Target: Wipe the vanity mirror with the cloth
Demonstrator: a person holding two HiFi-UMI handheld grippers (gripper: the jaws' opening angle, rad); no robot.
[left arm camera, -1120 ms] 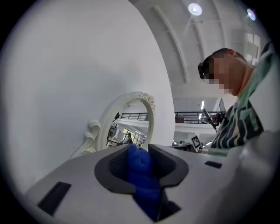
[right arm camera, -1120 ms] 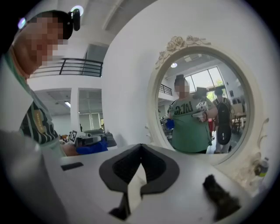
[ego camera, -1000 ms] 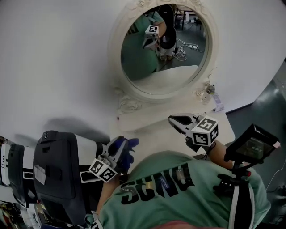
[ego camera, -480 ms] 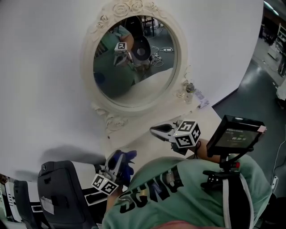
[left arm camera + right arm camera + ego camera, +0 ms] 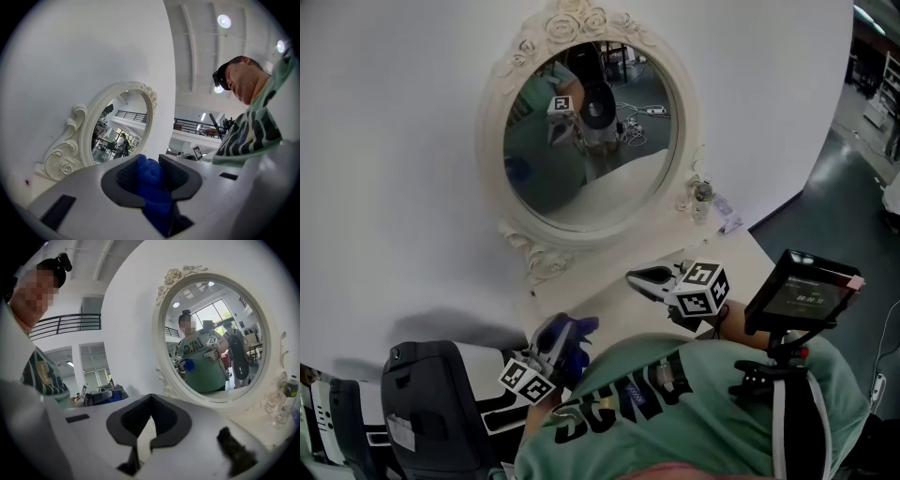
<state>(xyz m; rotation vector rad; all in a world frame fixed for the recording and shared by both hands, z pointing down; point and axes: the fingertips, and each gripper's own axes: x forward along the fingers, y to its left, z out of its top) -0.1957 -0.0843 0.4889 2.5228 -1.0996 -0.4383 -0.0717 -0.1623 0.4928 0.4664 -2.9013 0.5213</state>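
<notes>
Head view, upper centre: oval vanity mirror (image 5: 581, 159) in a carved cream frame, upright against the white wall, with a small bottle (image 5: 701, 199) at its right foot and a monitor (image 5: 802, 295) at lower right. Below, left gripper (image 5: 565, 336) and right gripper (image 5: 637, 277) over the white tabletop (image 5: 600, 298), apart from the glass. Left gripper view: jaws clamped on the blue cloth (image 5: 151, 183), mirror at centre left. Right gripper view: jaw tips together, empty, mirror at upper right, reflecting the person.
</notes>
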